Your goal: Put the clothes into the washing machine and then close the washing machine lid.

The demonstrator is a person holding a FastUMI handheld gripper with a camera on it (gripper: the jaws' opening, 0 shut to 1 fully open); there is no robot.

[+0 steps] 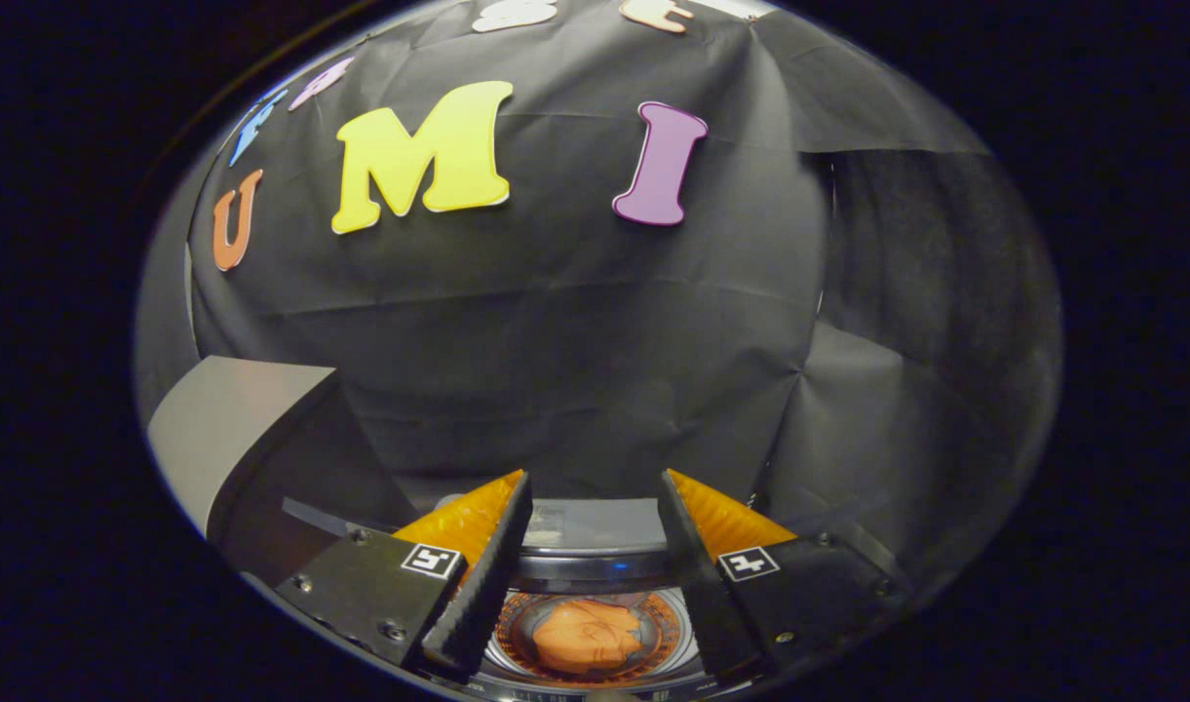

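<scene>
hand-held gripper (595,487) hovering with fingers spread wide, gripping nothing | crumpled orange cloth (587,636) lying inside round silver washing-machine drum (595,561), at 6 o'clock below the fingertips | grey raised lid (226,429) standing at 9 o'clock

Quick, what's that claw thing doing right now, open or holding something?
Gripper: open, holding nothing; the orange clothes lie below in the washing machine drum.

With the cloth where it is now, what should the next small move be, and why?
Probably swing toward the raised lid to bring it down. The orange cloth already lies inside the washing machine drum, seen below between the open, empty tongs, and the lid stands open beside them.
</scene>
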